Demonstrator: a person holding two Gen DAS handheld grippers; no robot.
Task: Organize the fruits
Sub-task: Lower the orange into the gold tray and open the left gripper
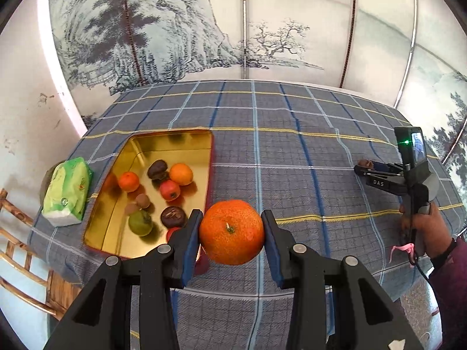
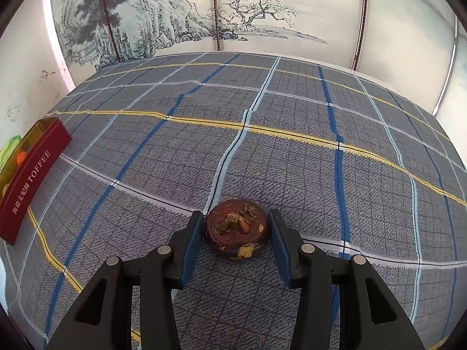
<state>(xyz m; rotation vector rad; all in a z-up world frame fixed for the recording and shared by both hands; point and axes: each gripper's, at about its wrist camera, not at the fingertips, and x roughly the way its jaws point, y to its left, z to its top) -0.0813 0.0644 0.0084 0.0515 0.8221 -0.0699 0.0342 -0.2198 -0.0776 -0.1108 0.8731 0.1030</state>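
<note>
My left gripper (image 1: 232, 214) is shut on an orange mandarin (image 1: 232, 232) and holds it in the air just right of a gold tin (image 1: 175, 134). Inside the tin lie several small fruits: oranges, a red one, a green one and dark brown ones. In the right wrist view, a dark brown water chestnut (image 2: 236, 233) rests on the checked cloth between the fingers of my right gripper (image 2: 235, 213). A thin gap shows at the right pad, so the jaws stand open around it. The tin's red side (image 2: 32, 175) is at the far left.
A green tissue pack (image 1: 67, 192) lies left of the tin near the table's edge. A bamboo chair (image 1: 17, 250) stands beyond that edge. A person's hand (image 1: 423, 224) holds the right gripper (image 1: 367, 170) at far right. A painted screen (image 1: 233, 29) backs the table.
</note>
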